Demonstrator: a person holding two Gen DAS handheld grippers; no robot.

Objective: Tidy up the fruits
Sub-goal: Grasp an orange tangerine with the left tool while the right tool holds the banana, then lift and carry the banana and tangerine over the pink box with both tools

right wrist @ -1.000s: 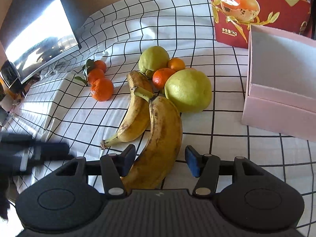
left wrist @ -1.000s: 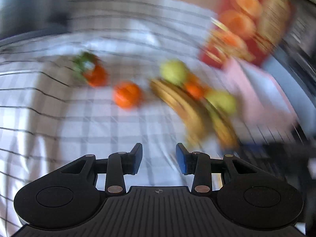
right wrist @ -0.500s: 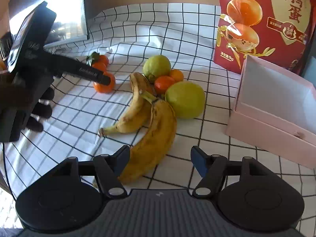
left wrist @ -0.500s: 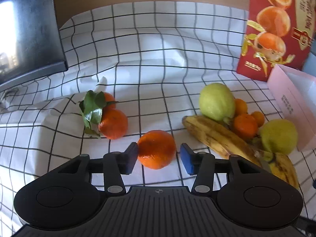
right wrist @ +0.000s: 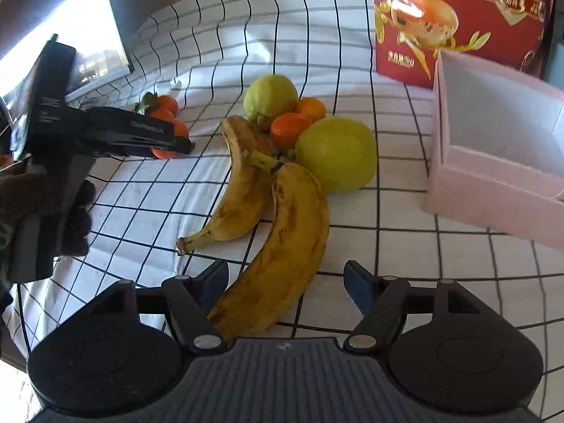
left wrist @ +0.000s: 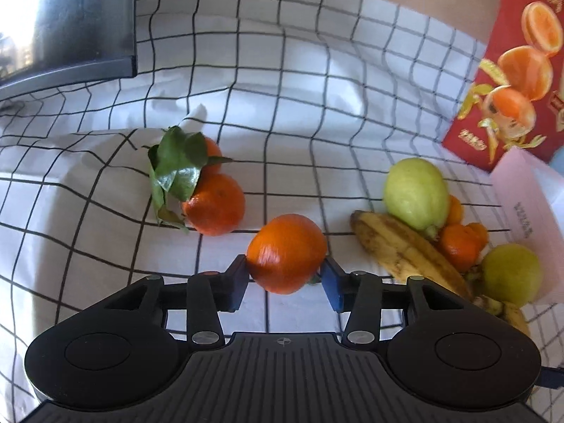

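On the checked cloth (left wrist: 317, 88) lies an orange (left wrist: 287, 252), and my left gripper (left wrist: 283, 278) holds it between its blue pads, which touch both sides while the jaws are closing. The right wrist view shows the same left gripper (right wrist: 183, 146) low over that orange (right wrist: 165, 153). Two leafy tangerines (left wrist: 215, 204) sit just beyond. My right gripper (right wrist: 285, 275) straddles the near end of a spotted banana (right wrist: 282, 246); its jaws are opening and the pads stand clear of the peel. A second banana (right wrist: 243, 183), two green-yellow fruits (right wrist: 336, 153) and small tangerines (right wrist: 287, 128) cluster behind.
An open pink box (right wrist: 493, 183) stands at the right with a red carton (right wrist: 458, 17) behind it. A dark monitor (left wrist: 63, 17) fills the back left. A gloved hand (right wrist: 74, 218) holds the left gripper at the left edge.
My left gripper has swung in and down onto the orange, which now sits between its pads. My right gripper's jaws have spread wider around the banana's end.
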